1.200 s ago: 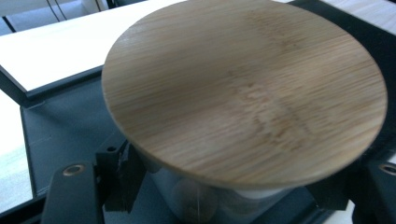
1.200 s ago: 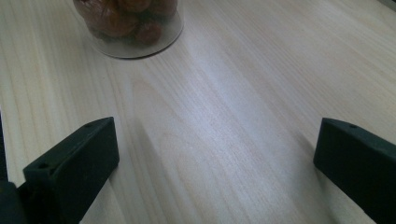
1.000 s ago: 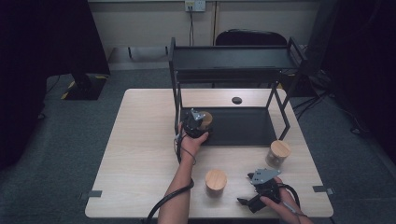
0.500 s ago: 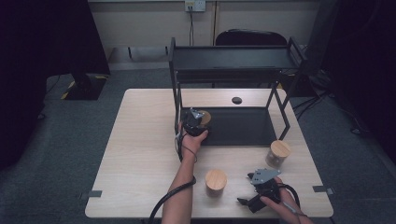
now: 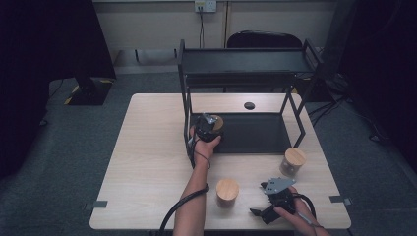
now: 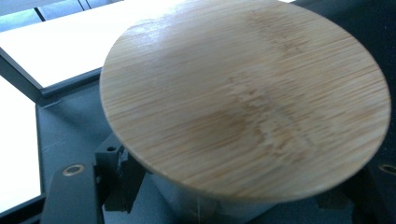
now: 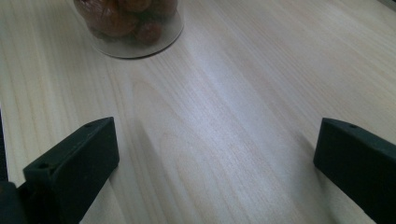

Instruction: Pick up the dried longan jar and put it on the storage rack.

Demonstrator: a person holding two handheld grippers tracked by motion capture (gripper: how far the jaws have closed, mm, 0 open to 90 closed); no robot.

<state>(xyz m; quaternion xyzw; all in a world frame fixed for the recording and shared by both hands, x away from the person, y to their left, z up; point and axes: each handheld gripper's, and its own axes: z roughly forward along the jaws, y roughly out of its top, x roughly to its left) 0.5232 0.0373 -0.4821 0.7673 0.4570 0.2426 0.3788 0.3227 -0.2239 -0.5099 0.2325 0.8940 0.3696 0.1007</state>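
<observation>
My left gripper (image 5: 210, 123) is shut on a glass jar with a round bamboo lid (image 5: 217, 122), at the front left corner of the black rack's lower shelf (image 5: 255, 133). In the left gripper view the bamboo lid (image 6: 243, 93) sits close to the camera, with the jar's glass body between the jaws of the gripper (image 6: 210, 207). Near the table's front edge my right gripper (image 5: 259, 213) lies open with nothing in it. Its view has the gripper (image 7: 219, 140) over bare wood, with a glass jar (image 7: 130, 23) of reddish-brown contents ahead of it.
Two more bamboo-lidded jars stand on the wooden table (image 5: 147, 162): one at the front centre (image 5: 227, 191), one by the rack's right leg (image 5: 292, 161). The rack's top shelf (image 5: 246, 61) overhangs the lower one. A small black disc (image 5: 249, 105) lies behind the rack.
</observation>
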